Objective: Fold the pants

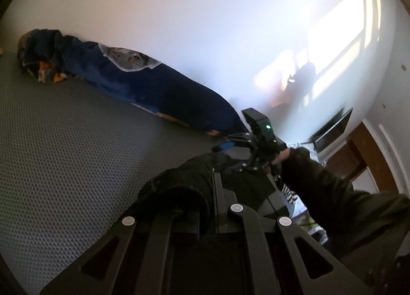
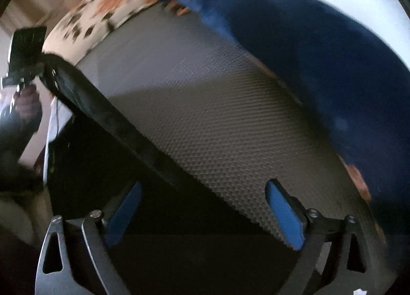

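Note:
The black pants (image 2: 107, 120) lie along the near edge of the grey dimpled mat (image 2: 205, 105), with one end pulled up taut. My left gripper (image 1: 214, 185) is shut on the pants (image 1: 179, 187), a bunch of which covers its fingertips. In the right wrist view the left gripper (image 2: 47, 64) shows at the upper left in a hand, with the pants' end hanging from it. My right gripper (image 2: 205, 208) points down with its blue pads (image 2: 284, 213) wide apart and nothing pressed between them; the pants' edge runs beneath. The right gripper (image 1: 230, 145) shows beyond the left one.
A blue blanket roll with an animal print (image 1: 143, 85) lies along the white wall at the mat's (image 1: 64, 154) far side. A white cover with orange and black patches (image 2: 107, 5) sits past the mat's end. A dark screen (image 1: 333, 128) and wooden furniture (image 1: 369, 156) stand at right.

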{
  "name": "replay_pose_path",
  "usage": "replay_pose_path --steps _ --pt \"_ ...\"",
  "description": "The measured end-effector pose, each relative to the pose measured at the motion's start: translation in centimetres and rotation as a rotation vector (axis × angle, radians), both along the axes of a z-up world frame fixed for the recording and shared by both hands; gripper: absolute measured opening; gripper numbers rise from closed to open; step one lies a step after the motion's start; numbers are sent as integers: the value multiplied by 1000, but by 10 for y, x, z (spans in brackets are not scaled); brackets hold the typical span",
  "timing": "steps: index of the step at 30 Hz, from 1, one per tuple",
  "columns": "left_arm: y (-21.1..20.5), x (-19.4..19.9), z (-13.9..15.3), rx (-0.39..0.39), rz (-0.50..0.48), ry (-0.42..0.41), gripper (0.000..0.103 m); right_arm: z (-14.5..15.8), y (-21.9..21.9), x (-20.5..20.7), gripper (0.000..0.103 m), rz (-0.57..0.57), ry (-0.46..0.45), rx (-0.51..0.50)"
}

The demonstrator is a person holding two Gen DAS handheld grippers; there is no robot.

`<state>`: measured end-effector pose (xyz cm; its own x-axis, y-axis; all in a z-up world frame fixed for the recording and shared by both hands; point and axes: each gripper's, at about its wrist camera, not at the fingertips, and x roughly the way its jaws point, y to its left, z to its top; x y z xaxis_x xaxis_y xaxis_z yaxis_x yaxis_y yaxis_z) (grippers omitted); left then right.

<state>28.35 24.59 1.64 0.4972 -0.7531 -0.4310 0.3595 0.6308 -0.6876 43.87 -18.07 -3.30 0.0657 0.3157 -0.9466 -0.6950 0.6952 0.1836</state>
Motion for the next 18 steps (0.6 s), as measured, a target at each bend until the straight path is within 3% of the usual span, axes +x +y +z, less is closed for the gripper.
replay_pose_path --steps 2,7,12,16,18 --pt "-5 0 5 12 3 -1 7 -6 0 4 81 28 44 -6" --pt "-1 -5 10 22 18 10 7 -19 -15 9 75 5 80 -68" --pt "-1 -5 10 28 31 27 7 -30 -48 -3 48 -55 78 -135" --pt "-4 -2 7 44 39 38 7 -26 -56 -17 15 -108 16 -162" --pt "-5 -1 6 56 50 40 7 -20 -52 -29 12 -135 -43 -183"
